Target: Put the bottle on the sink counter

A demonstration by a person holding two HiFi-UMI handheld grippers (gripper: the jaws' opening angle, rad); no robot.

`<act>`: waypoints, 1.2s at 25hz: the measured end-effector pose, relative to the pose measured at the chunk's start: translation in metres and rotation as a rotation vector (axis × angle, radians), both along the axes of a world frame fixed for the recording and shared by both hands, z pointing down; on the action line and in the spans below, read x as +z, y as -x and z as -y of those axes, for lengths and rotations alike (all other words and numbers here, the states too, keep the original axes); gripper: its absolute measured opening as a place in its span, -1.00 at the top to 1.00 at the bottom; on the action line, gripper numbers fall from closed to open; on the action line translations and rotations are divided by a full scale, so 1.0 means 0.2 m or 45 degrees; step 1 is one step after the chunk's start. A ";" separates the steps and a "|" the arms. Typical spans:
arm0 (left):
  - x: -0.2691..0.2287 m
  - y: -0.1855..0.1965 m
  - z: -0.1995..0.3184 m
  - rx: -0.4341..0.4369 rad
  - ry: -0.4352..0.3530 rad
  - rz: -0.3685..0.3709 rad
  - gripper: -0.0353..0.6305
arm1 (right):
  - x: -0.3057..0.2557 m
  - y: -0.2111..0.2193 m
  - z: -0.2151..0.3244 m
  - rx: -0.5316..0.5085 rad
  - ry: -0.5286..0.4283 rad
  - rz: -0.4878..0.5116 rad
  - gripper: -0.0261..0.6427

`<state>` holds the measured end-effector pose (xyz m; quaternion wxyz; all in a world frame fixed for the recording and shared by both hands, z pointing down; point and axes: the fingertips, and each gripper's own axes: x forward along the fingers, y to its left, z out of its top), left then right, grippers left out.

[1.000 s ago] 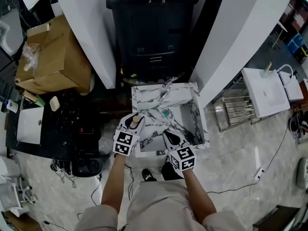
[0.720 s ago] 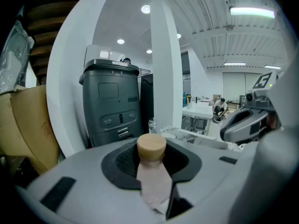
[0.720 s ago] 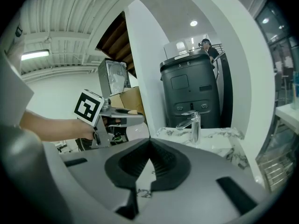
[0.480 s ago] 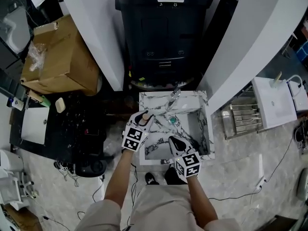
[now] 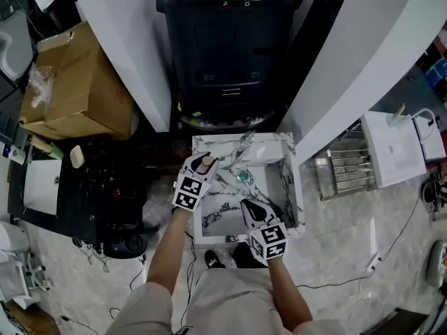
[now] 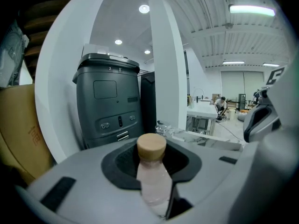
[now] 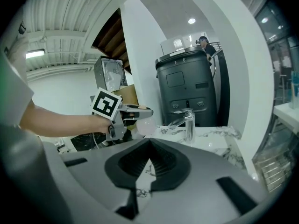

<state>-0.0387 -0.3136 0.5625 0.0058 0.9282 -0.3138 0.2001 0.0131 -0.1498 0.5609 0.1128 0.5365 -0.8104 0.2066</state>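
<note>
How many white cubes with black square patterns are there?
2. One white marker cube rides the left gripper, above the marble sink counter's left side; the other rides the right gripper at its near edge. None appears hidden.

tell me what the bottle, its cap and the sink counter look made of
Bottle: probably plastic, smooth, translucent with a faint pink tint.
Cap: tan and matte, so wood or cork; the look does not settle which.
Sink counter: smooth white with dark veins, so marble or a marble-look stone.
</note>
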 end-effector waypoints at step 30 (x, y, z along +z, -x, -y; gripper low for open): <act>0.36 -0.09 0.43 -0.060 0.082 0.035 0.54 | 0.22 -0.31 -0.15 0.091 0.177 -0.084 0.91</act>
